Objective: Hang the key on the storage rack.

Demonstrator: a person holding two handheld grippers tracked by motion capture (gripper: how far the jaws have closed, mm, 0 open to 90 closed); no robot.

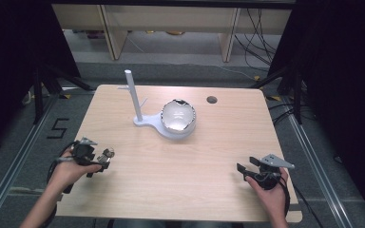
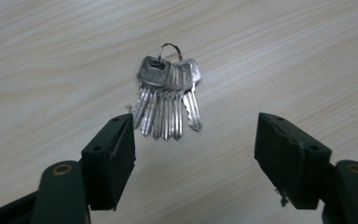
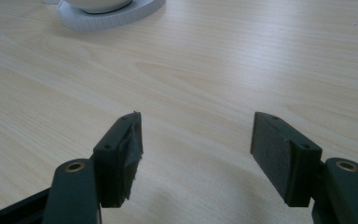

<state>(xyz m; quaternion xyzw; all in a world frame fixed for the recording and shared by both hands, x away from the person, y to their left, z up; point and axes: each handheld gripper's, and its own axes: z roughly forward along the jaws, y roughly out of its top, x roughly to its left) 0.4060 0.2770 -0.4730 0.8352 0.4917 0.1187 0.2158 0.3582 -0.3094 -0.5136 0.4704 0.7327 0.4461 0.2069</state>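
- One bunch of silver metal keys on a thin wire ring (image 2: 168, 95) lay flat on the pale wood-grain table (image 2: 284, 56), near the table's left front edge and just ahead of the left gripper (image 2: 193, 140).
- In the left gripper view the bunch sat slightly left of the midline between the jaws, apart from both pads; its long axis ran along the gripper's own line of sight, ring end farthest away and blade tips nearest.
- The left gripper's jaws stood wide apart with nothing between them.
- In the high view the left gripper (image 1: 105, 156) was much the nearer one; the right gripper (image 1: 247, 166), also spread wide and holding nothing, rested well apart near the right front edge.
- Farther back, near the table's middle, stood the white stand with an upright post and shiny bowl (image 1: 178, 116), well apart from the keys.
- Judged from this, a short forward and downward reach by the left gripper would bring the jaws astride the blades.
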